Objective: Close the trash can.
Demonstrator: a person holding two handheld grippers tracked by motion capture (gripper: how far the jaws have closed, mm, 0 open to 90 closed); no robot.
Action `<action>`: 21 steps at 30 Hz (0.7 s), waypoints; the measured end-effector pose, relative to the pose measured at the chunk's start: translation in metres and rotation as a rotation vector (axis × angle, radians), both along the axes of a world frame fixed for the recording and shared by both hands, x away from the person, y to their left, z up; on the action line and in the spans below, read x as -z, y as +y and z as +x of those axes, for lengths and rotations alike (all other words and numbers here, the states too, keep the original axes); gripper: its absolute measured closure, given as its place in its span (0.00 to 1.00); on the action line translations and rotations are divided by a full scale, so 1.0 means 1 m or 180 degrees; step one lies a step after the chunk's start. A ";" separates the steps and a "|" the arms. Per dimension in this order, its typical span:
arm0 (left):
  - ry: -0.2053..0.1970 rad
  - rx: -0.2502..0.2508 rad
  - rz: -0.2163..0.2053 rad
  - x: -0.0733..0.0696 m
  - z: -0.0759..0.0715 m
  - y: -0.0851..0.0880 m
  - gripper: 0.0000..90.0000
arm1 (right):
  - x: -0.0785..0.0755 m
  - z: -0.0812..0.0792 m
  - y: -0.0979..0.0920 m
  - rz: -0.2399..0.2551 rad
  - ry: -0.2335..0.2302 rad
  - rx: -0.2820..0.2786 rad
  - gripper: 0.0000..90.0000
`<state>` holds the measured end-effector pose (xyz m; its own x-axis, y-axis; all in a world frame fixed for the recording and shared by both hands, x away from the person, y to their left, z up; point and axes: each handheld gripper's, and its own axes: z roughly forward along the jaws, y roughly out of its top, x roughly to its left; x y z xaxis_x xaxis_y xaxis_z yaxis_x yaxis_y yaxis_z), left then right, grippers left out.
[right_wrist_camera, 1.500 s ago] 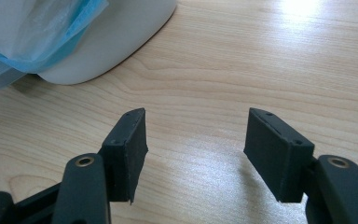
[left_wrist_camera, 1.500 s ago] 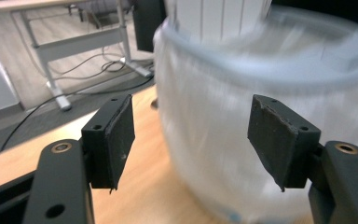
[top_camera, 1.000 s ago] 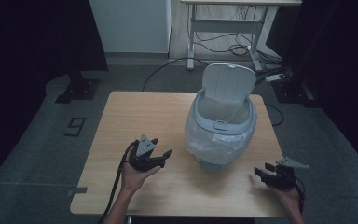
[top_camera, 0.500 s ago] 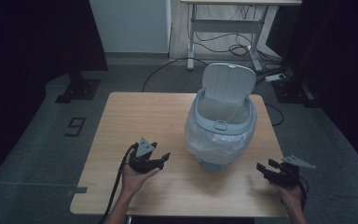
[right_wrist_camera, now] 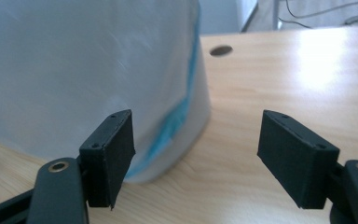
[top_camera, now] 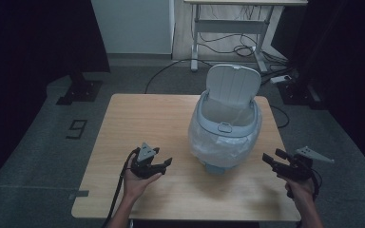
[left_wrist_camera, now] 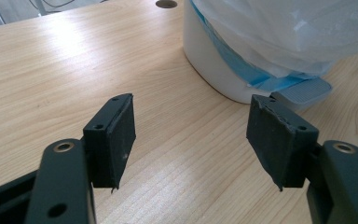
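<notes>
- The pedal bin (top_camera: 224,130) stands on the right half of the table (top_camera: 138,123), its lid (top_camera: 232,85) tipped up and back, its mouth open to the high view.
- A clear plastic bag (top_camera: 218,147) lines it, the film folded over the rim and hanging down the outside of the pale body.
- A small grey latch (top_camera: 225,127) sits on the front of the rim; at the foot, the grey pedal (left_wrist_camera: 303,91) pokes out onto the wood.
- In the left gripper view a blue band (left_wrist_camera: 242,70) runs round the white body under the draped film.
- The left gripper (top_camera: 153,164) sits just left of the bin's foot, low over the table and apart from it; its jaws stand apart with bare wood between them, holding nothing.
- The left hand (top_camera: 135,183) grips it from below, a black cable (top_camera: 121,183) trailing back toward the near edge.
- The right gripper (top_camera: 271,159) hovers at the table's right edge, near the bin but clear of it, pointing toward its side.
- Its jaws have just been opening and stand wide, nothing between the pads; in the right gripper view the bagged side of the bin fills the space beyond the left-hand pad.
- The right hand (top_camera: 298,187) holds it by the body, with the grey three-cornered plate (top_camera: 313,154) on top.
- Beyond the table, a dark floor with cables and the legs of a desk (top_camera: 233,33).
</notes>
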<state>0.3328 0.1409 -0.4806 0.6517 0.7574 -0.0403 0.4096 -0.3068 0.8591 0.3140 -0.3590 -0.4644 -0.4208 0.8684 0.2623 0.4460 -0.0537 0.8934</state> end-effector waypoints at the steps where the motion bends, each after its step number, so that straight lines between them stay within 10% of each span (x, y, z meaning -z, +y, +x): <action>1: 0.0004 -0.0003 -0.0009 0.000 0.000 0.000 0.36 | -0.004 0.000 0.001 0.0002 -0.0018 -0.0019 0.29; 21: 0.0106 -0.0027 -0.0117 0.006 0.001 0.005 0.37 | -0.048 0.010 0.000 0.0051 -0.0197 -0.0007 0.31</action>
